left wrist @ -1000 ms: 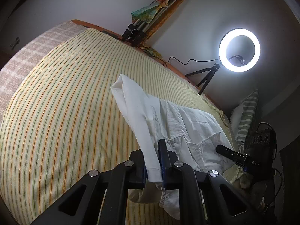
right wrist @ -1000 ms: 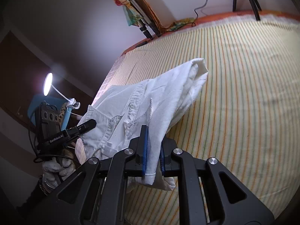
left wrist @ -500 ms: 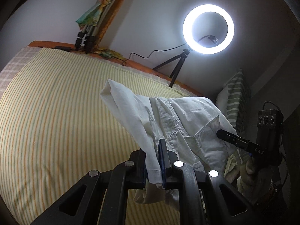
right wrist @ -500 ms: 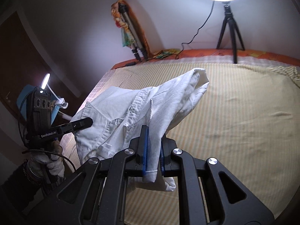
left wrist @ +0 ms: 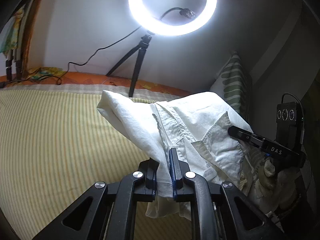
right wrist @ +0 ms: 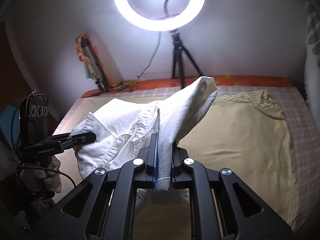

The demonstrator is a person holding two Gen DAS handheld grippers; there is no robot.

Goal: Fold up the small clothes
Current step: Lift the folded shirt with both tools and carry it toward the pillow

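Shirt first: a small white cotton collared shirt hangs in the air above the bed with the yellow striped bedsheet, stretched between both tools and not touching the sheet as far as I can tell. The left hand-held gripper is clenched on a bunched fold of the white cloth near the button placket, and the right hand-held gripper is likewise clamped on a thick fold of it. A loose sleeve end pokes up toward the far edge of the bed, where a black tripod with a glowing ring light stands. The risk I see is the bunched cloth slipping from one pinch, or the dangling tail landing crumpled under the body when lowered, spoiling a flat fold.
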